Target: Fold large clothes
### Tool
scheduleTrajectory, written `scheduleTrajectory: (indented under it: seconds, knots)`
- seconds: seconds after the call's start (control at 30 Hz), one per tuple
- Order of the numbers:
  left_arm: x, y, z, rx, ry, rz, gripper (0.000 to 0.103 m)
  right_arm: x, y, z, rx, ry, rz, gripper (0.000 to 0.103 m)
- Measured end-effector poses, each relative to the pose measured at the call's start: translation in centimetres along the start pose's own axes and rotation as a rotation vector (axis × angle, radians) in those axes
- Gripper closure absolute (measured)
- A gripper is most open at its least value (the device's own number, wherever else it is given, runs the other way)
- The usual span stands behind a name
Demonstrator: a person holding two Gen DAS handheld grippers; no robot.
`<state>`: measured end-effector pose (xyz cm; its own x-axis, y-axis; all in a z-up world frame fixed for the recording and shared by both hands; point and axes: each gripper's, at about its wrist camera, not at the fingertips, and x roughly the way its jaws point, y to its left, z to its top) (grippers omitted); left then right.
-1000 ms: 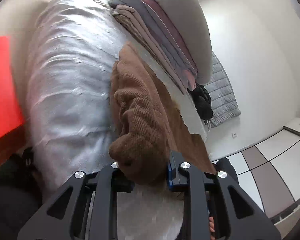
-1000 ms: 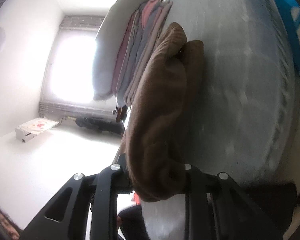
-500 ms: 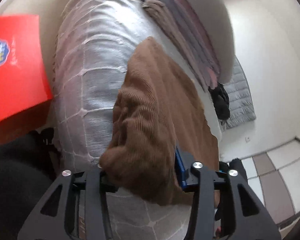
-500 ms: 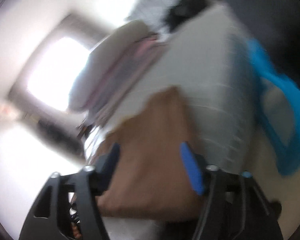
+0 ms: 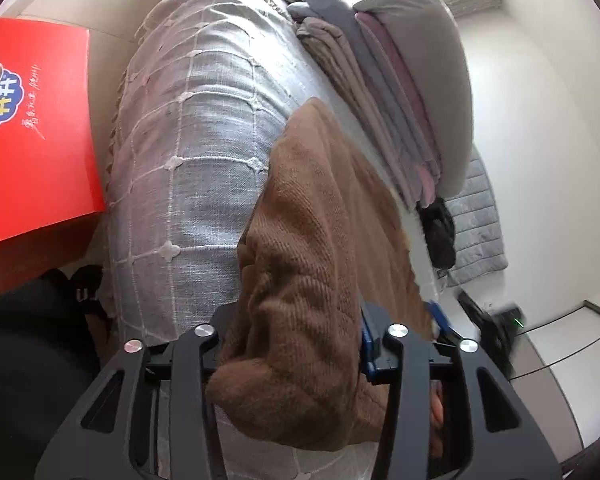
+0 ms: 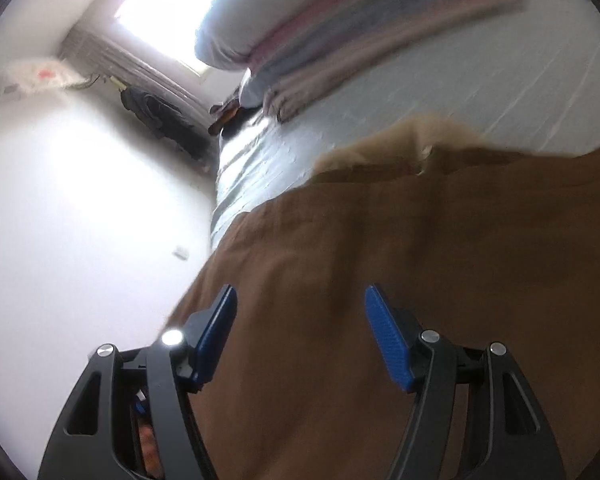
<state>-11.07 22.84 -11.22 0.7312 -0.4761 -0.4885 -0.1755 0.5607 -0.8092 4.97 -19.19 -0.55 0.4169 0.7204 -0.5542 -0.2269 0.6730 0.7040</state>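
Brown ribbed knit, one sweater [image 5: 312, 248]: we are gripping its bunched fold in our left gripper [image 5: 290, 340], jaws just closing; our right gripper [image 6: 300, 320] is hovering spread, empty.

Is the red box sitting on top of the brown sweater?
No, the red box sits off beside the bed, apart from the brown sweater.

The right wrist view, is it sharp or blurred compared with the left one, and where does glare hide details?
Right wrist view: motion blur smears the brown sweater and the folded stack; the window and the wall under it are washed out white. Left wrist view: sharp, the sweater's knit and the red box print are clear; only fisheye bending at the edges.
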Motion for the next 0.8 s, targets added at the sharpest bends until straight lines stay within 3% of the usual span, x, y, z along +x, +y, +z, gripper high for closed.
scheduleTrajectory:
  seconds: [0.1, 0.23, 0.37, 0.4, 0.47, 0.5, 0.63, 0.67, 0.8]
  knots:
    - [-0.5, -0.2, -0.2, 0.027, -0.021, -0.029, 0.070, 6.4, -3.8, 0.4, 0.092, 0.154, -0.081, 0.038]
    - [-0.9, -1.8, -0.1, 0.083, -0.037, -0.030, 0.070, 3.9, -3.5, 0.9, 0.117, 0.153, -0.026, 0.038]
    - [-0.9, -2.3, 0.0, 0.111, -0.041, -0.022, 0.070, -1.2, -1.3, -2.6, 0.058, 0.151, 0.067, 0.036]
    - [-0.9, -2.4, -0.1, 0.116, -0.045, -0.019, 0.071, -0.9, -1.6, -3.7, 0.061, 0.178, 0.060, 0.029]
    - [-0.9, -2.8, -0.1, 0.120, -0.057, -0.028, 0.072, 1.8, -2.8, -5.8, 0.041, 0.252, 0.025, 0.027]
    - [-1.0, -3.2, -0.1, 0.123, -0.064, -0.037, 0.072, 1.7, -2.9, -6.3, 0.000, 0.219, 0.038, 0.027]
    - [-1.6, -6.9, 0.0, 0.202, -0.099, -0.052, 0.073, 0.1, -3.4, -5.4, 0.104, 0.218, 0.094, 0.027]
    - [-1.7, -7.9, 0.0, 0.225, -0.103, -0.053, 0.073, -1.2, -3.3, -5.3, 0.108, 0.189, 0.140, 0.027]
    - [-1.3, -13.6, -0.3, 0.346, -0.100, -0.088, 0.073, -5.5, -4.0, -5.4, 0.115, 0.105, 0.188, 0.027]
